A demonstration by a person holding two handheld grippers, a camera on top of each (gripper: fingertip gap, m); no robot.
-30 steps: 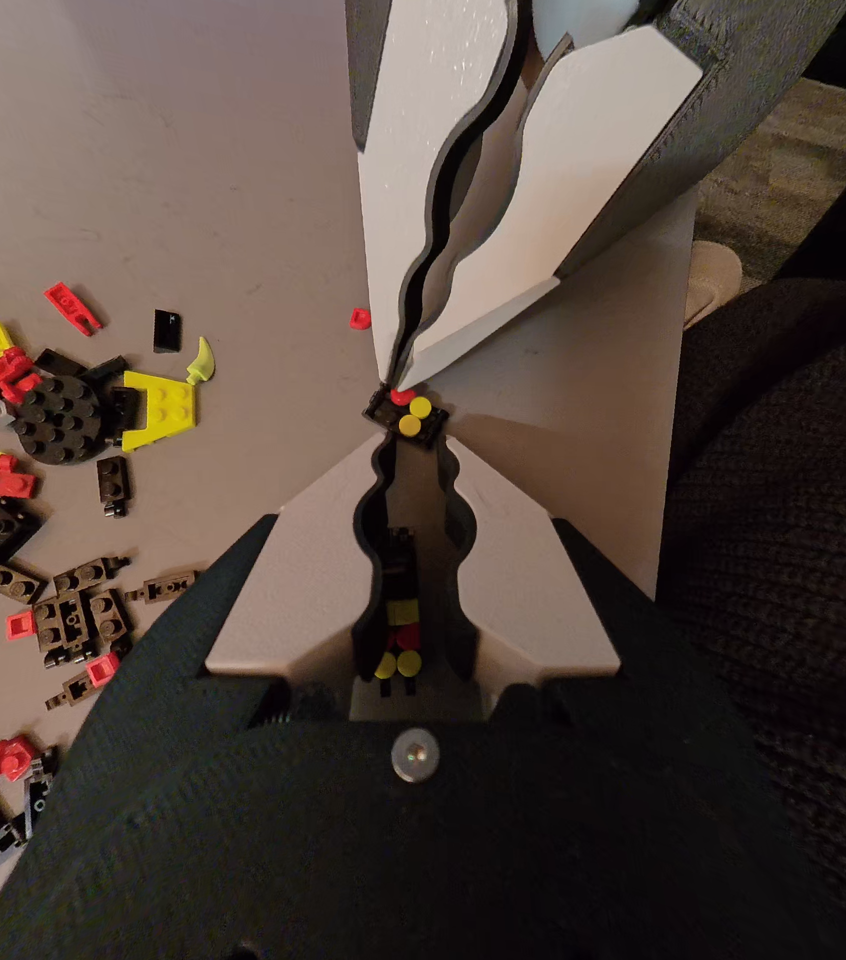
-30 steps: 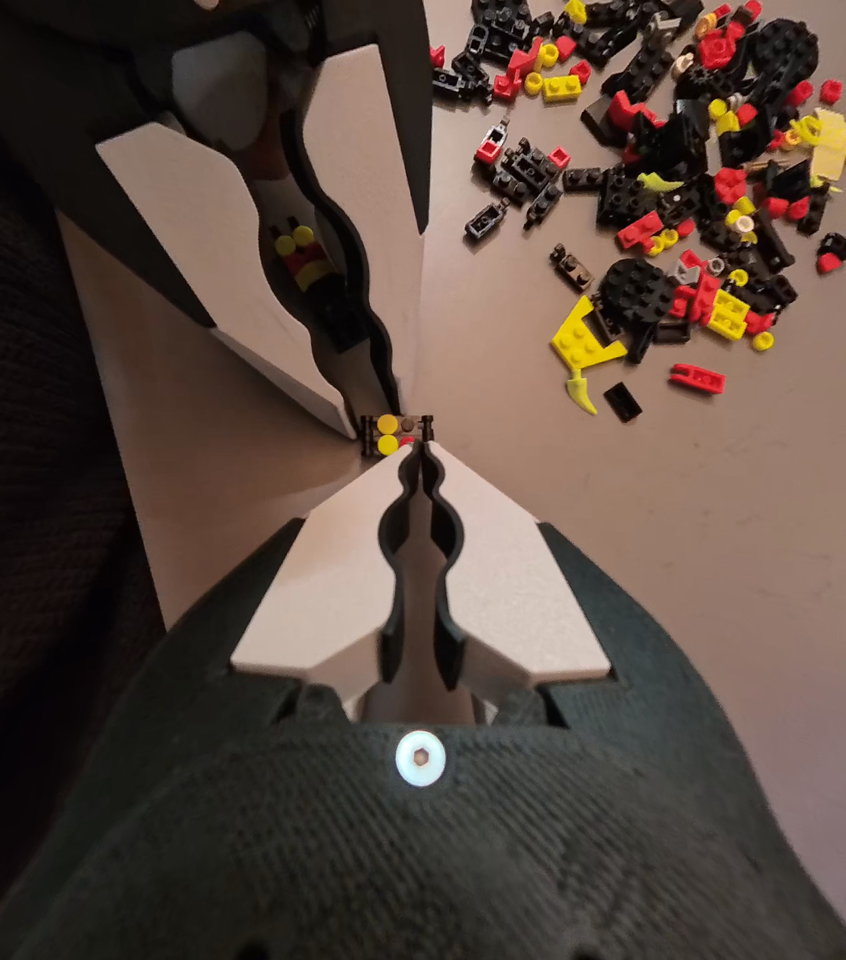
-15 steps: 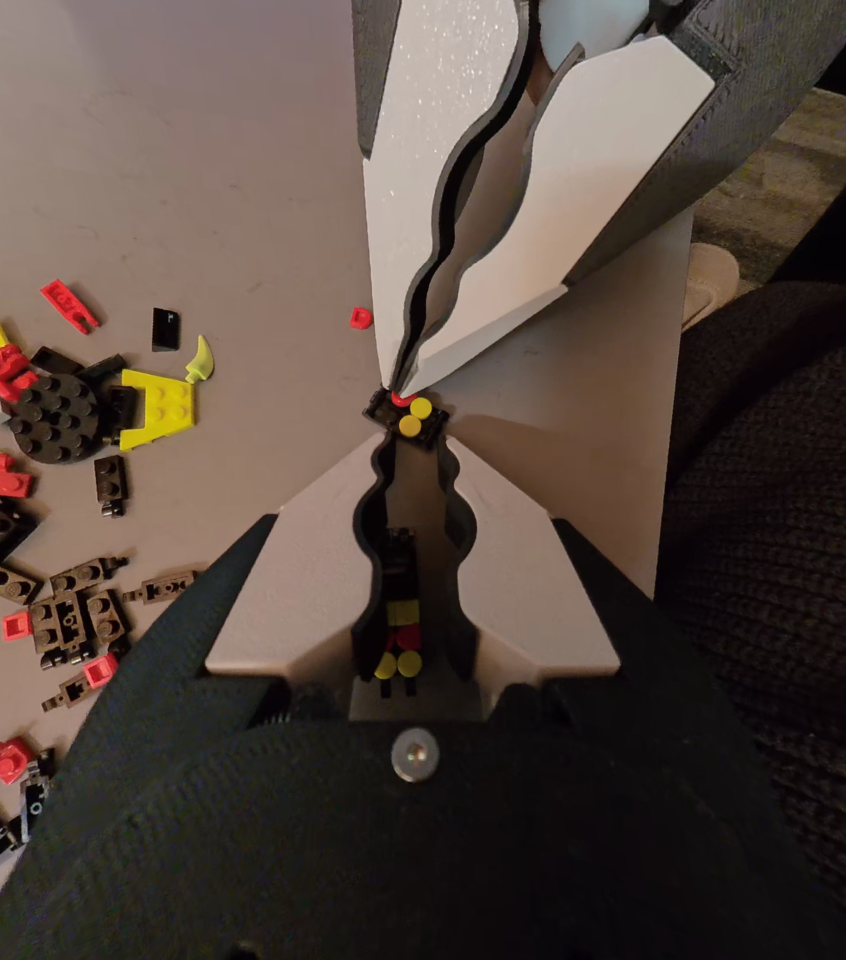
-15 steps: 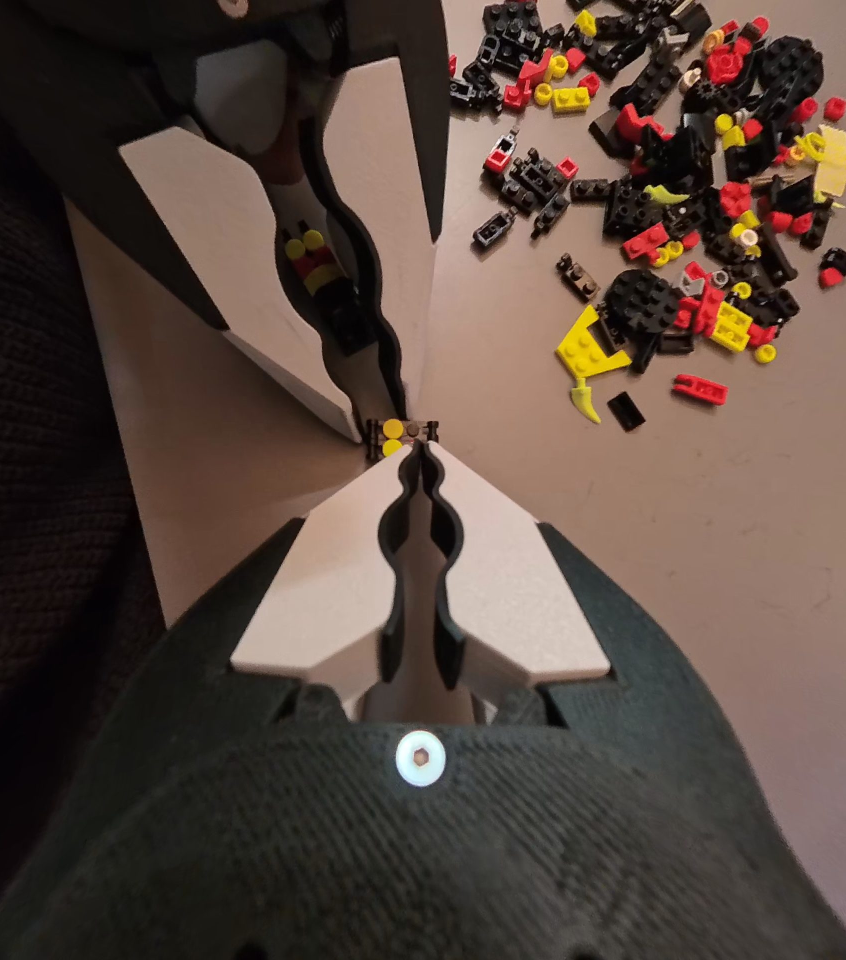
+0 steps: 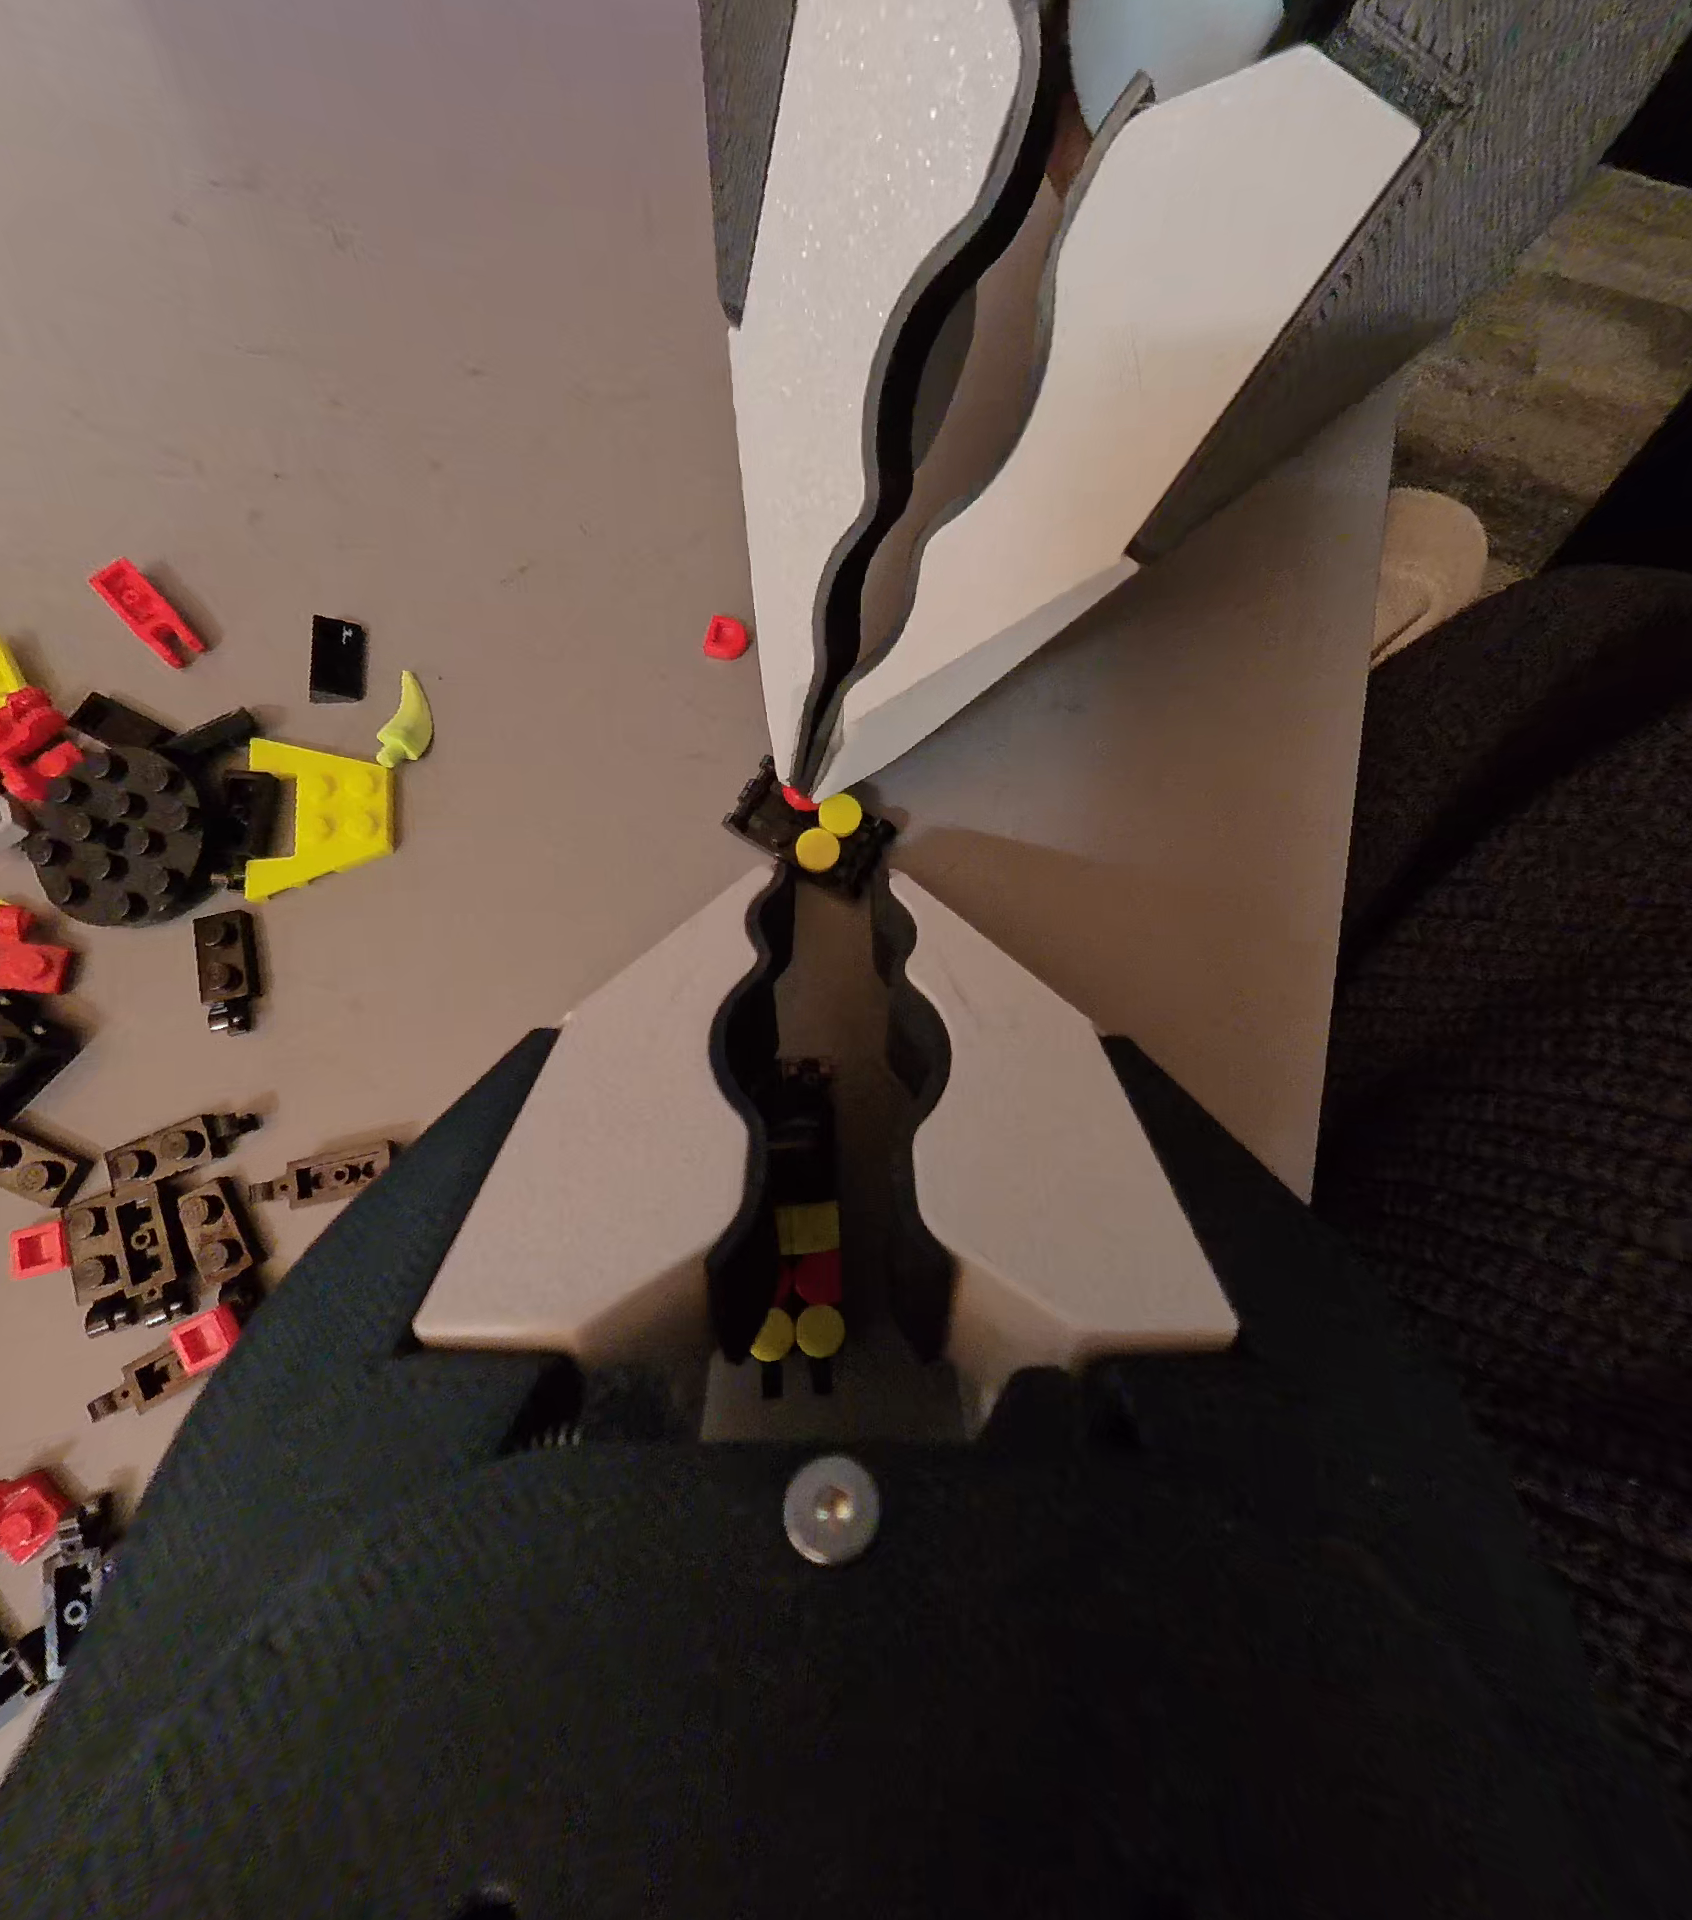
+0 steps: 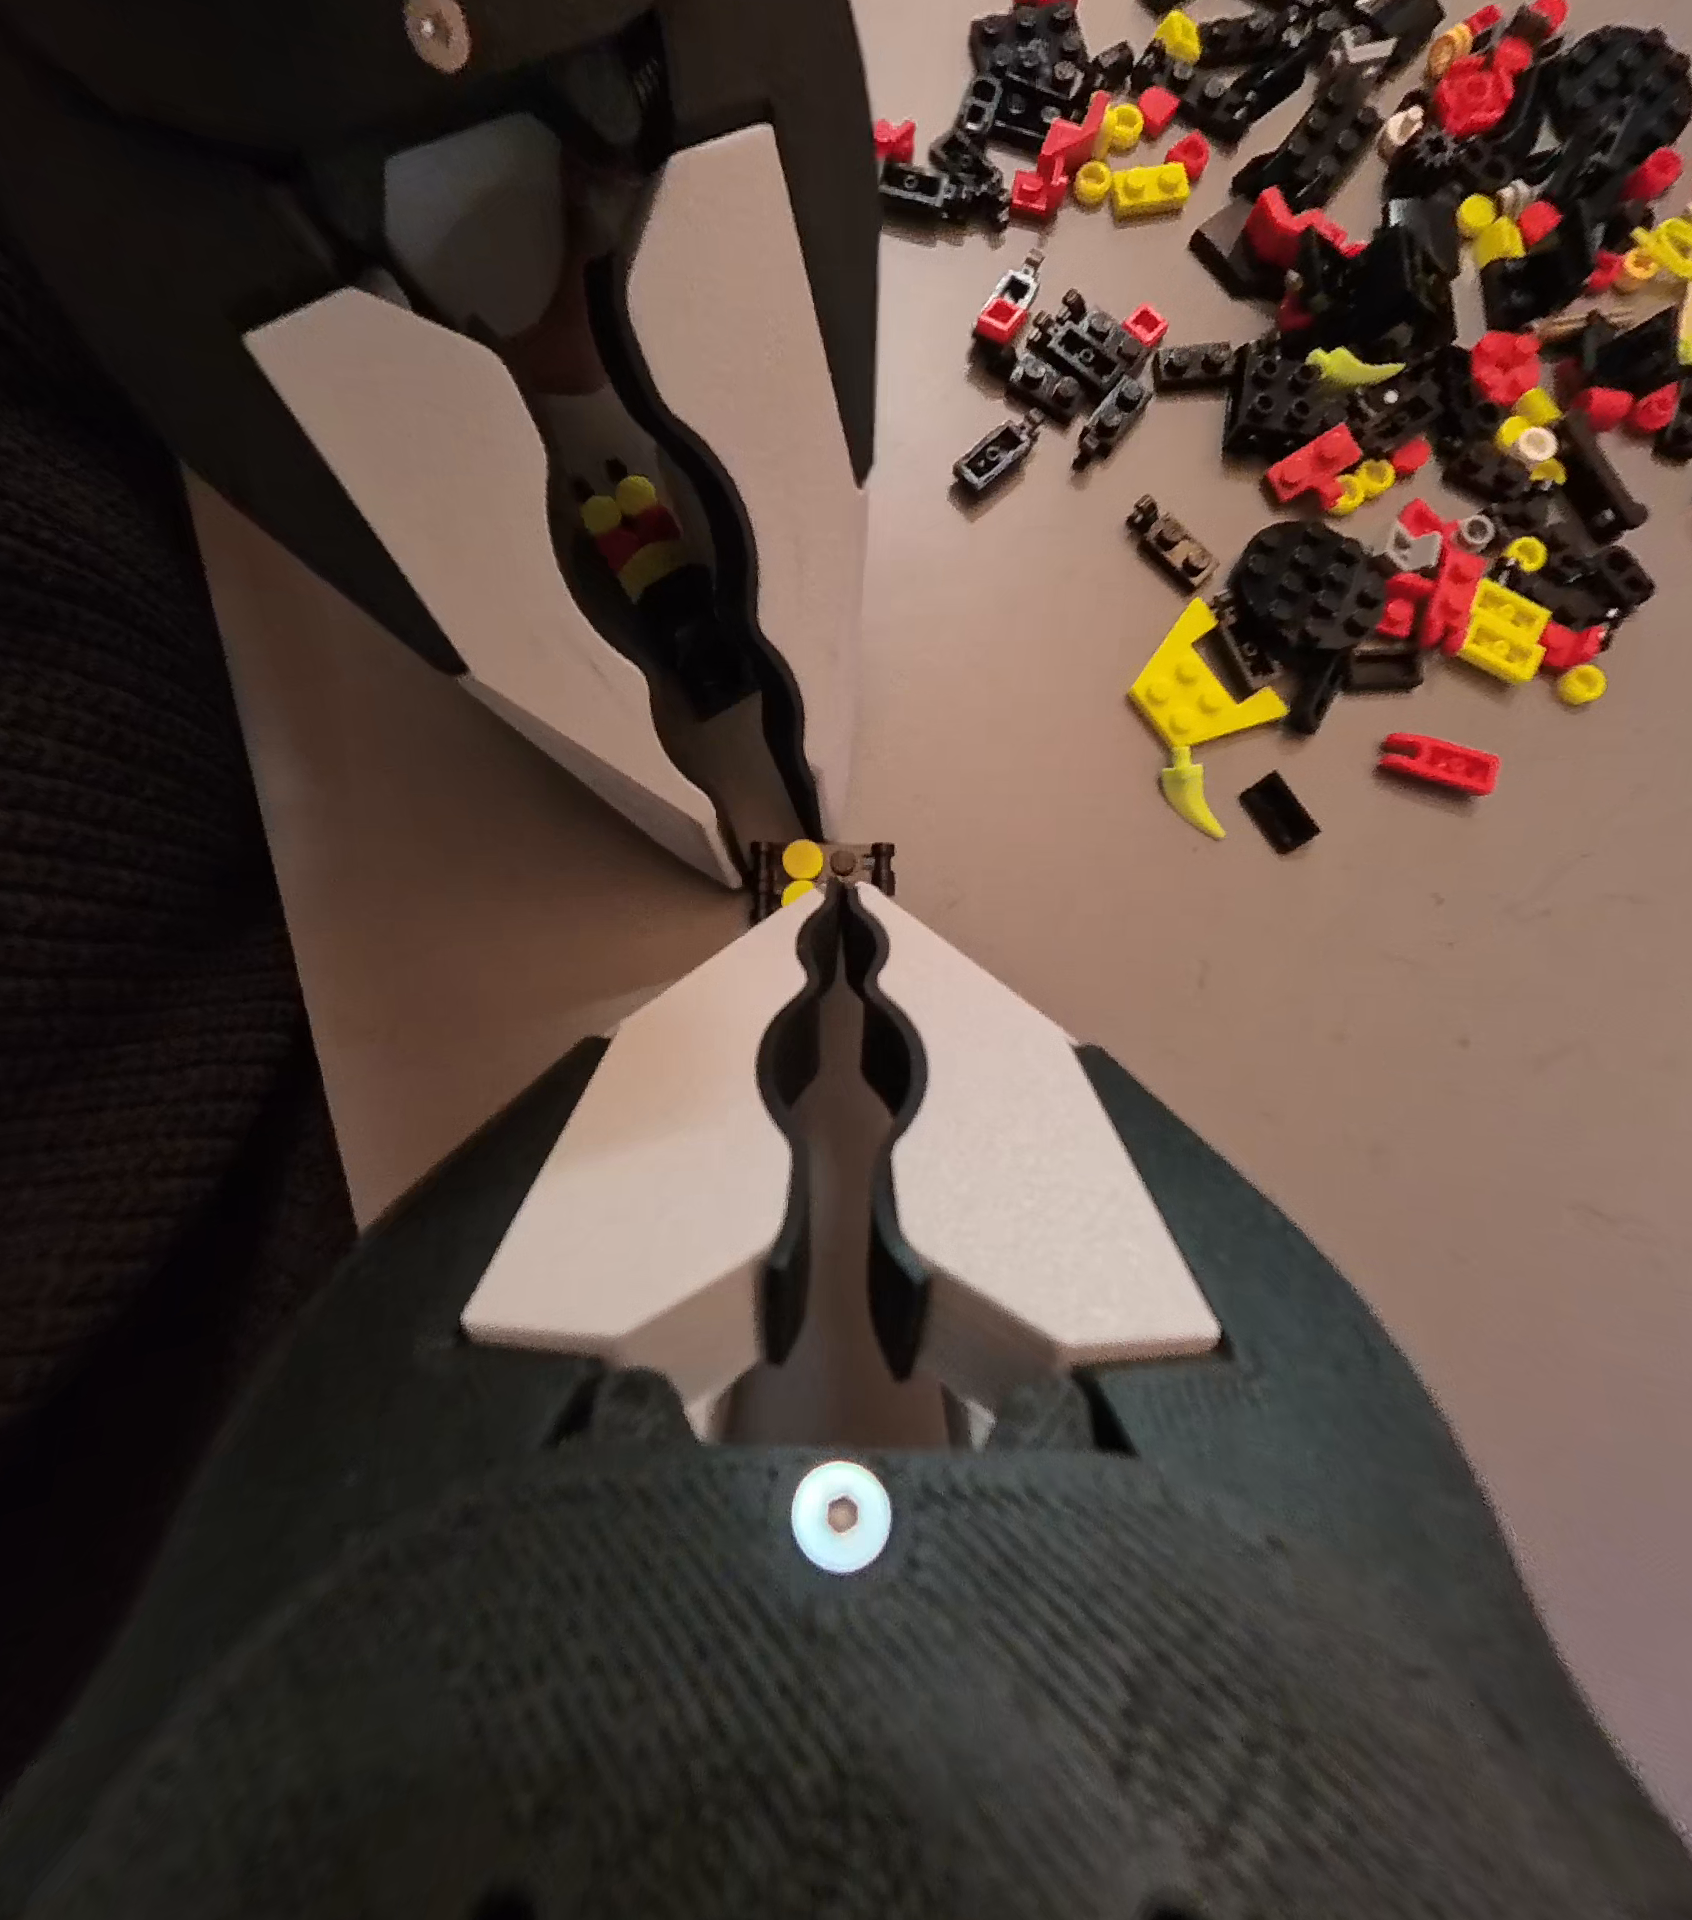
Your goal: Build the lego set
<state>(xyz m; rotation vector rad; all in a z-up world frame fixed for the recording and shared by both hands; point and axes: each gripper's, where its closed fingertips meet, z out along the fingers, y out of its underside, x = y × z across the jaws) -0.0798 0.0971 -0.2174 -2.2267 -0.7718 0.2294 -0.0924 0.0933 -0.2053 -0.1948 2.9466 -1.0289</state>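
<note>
A small black plate (image 5: 769, 826) carrying two yellow round studs is held above the table between both grippers. My left gripper (image 5: 826, 888) is shut on its near end. My right gripper (image 5: 811, 774) comes from above, its tips shut on a tiny red round stud (image 5: 798, 795) that touches the plate's top. In the right wrist view my right gripper (image 6: 837, 904) meets the plate (image 6: 800, 862), with the left gripper (image 6: 774, 836) opposite; the red stud is hidden there. A black, yellow and red assembly (image 5: 800, 1247) sits far back between the left fingers.
Loose black, red and yellow pieces are spread on the grey table (image 5: 406, 312) at the left, with a yellow wedge plate (image 5: 328, 821) and a round black plate (image 5: 115, 831). A lone red piece (image 5: 722, 636) lies near. The table edge (image 5: 1341, 935) and a dark knitted garment (image 5: 1548, 1143) are at the right. It is some 10 centimeters from my left tips to the dark knitted garment (image 5: 1548, 1143). Look for it in the right wrist view (image 6: 61, 842) too.
Both grippers stay together on the small plate. The pair has shifted slightly over the table, and the red stud no longer shows in the right wrist view.
</note>
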